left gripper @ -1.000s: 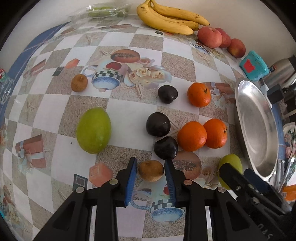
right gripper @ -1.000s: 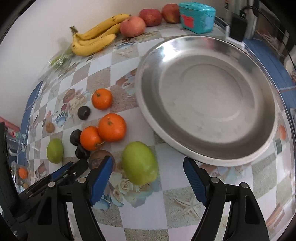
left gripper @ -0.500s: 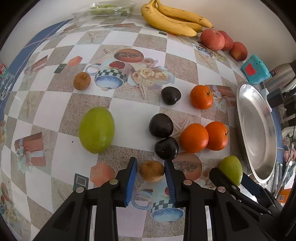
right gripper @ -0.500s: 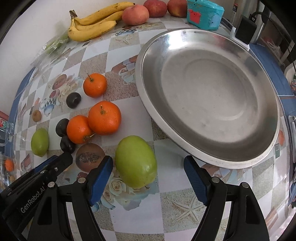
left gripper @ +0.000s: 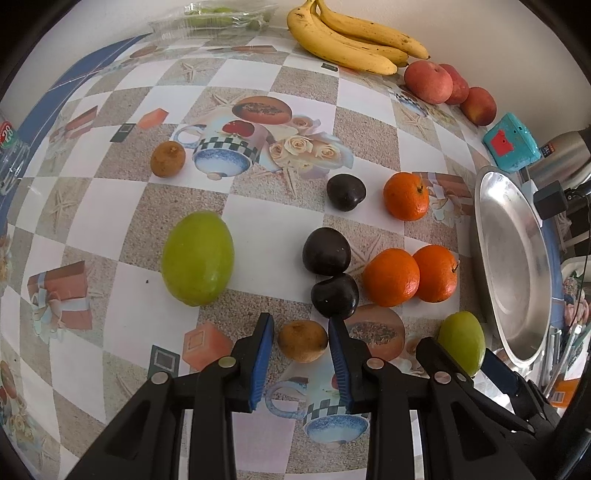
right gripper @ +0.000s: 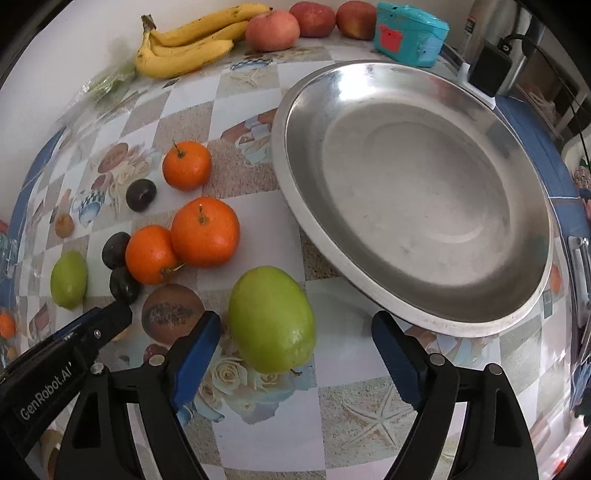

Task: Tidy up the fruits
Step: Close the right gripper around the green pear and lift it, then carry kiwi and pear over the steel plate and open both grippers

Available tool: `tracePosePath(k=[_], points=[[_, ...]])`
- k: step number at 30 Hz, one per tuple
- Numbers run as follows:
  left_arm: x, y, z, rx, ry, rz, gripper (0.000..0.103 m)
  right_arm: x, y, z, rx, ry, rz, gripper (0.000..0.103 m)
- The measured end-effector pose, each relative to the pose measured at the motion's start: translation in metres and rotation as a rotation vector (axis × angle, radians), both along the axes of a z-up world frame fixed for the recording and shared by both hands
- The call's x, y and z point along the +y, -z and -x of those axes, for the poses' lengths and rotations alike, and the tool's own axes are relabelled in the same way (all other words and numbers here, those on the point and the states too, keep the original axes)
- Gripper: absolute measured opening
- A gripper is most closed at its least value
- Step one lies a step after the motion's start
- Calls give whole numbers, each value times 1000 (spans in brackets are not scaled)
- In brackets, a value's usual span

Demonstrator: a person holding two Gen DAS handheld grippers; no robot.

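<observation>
Left gripper is clamped on a small brown fruit. Right gripper is opening around a green fruit, pads clear; steel dish at two o'clock.

Checkered tablecloth, orange tangerines, green mango.

A tablecloth printed in grey and white checks, with teacups, roses, gift boxes and starfish, covers the table. At its far edge by the wall lies a clear plastic packet of something green. A turquoise box with a red patch sits at the far right edge. Beside it, at the right corner, stand a steel flask and a black plug adapter with a cord.
</observation>
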State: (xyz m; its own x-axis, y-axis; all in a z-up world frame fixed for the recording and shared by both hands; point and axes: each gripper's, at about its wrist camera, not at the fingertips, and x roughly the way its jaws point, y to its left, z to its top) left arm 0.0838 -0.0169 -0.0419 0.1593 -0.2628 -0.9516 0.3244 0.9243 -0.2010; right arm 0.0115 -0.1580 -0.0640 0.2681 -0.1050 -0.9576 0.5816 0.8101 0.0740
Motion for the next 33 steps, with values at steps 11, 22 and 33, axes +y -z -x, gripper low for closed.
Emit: tracePosePath(k=[11,22,33], points=[[0,1,0,1,0,0,35,-4,-7,5,-33,34,-81,69],[-4,-7,2,-21,15,2,30,2,-20,3,-43,8,-35,42],[4,-48,3,-129,-2,61,30,11,-69,16,-174,-2,17,42]])
